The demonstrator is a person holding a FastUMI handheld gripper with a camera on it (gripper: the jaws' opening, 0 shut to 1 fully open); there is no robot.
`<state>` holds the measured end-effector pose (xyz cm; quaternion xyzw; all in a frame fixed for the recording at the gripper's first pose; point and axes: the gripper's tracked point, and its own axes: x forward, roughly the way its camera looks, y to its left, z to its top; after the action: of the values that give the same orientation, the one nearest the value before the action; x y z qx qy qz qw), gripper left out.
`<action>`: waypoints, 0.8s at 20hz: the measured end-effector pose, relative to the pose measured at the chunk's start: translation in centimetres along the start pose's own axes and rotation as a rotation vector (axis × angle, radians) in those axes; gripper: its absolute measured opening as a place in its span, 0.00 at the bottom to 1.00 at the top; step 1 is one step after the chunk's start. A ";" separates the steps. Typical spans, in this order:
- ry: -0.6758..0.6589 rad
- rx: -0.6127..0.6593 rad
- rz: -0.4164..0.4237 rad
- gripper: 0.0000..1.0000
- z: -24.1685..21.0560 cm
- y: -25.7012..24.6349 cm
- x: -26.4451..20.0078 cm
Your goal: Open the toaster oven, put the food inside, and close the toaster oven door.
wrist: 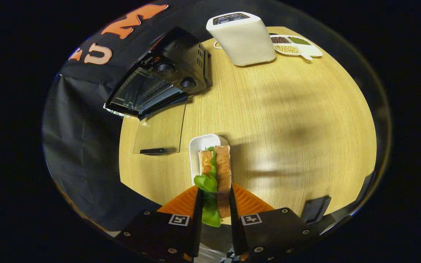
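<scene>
Gripper (213, 199) fingers pinch the sandwich (217, 171) (lettuce hanging out) above a white dish (200, 144); the oven (159, 86) beyond has its door (159, 129) open

Round light-wood table (287, 120), black cloth wall (82, 146) behind, soft shadows on tabletop

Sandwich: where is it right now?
In the gripper view the sandwich is clamped on edge between the gripper fingers, over the white plate, with the open toaster oven beyond it to the left.
</scene>
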<state>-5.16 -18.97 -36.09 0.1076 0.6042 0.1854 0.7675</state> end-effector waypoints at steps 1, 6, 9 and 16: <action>-0.008 -0.004 -0.008 0.34 0.0 0.3 -0.3; -0.109 -0.017 -0.004 0.31 2.4 3.1 -3.9; -0.170 -0.011 0.019 0.31 3.9 5.3 -5.4; -0.252 0.080 0.179 0.31 6.2 12.5 -4.7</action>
<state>-2.06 -9.20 -25.57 0.2139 0.4978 0.2137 0.8129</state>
